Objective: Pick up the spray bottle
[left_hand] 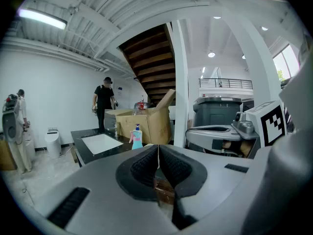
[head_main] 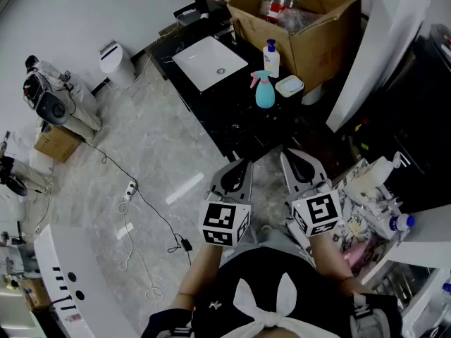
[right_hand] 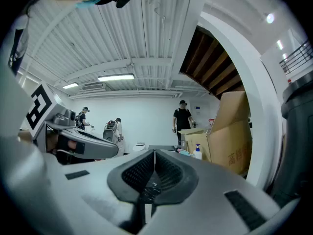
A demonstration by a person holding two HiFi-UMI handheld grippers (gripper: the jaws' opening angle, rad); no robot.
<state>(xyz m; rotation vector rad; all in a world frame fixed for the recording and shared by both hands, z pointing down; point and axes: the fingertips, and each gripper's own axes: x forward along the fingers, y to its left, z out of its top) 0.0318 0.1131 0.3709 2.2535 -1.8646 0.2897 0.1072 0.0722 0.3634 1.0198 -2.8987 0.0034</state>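
Holding bottles (head_main: 278,2), the open cardboard box (head_main: 325,51) stands near the spray bottle (head_main: 264,91).

Overhead, low views; shared spray bottle (head_main: 264,91)

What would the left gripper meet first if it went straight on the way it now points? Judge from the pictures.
Most likely the black counter, close to the spray bottle, which stands just left of the line from the left gripper. The cardboard box lies behind. Depth is hard to judge.
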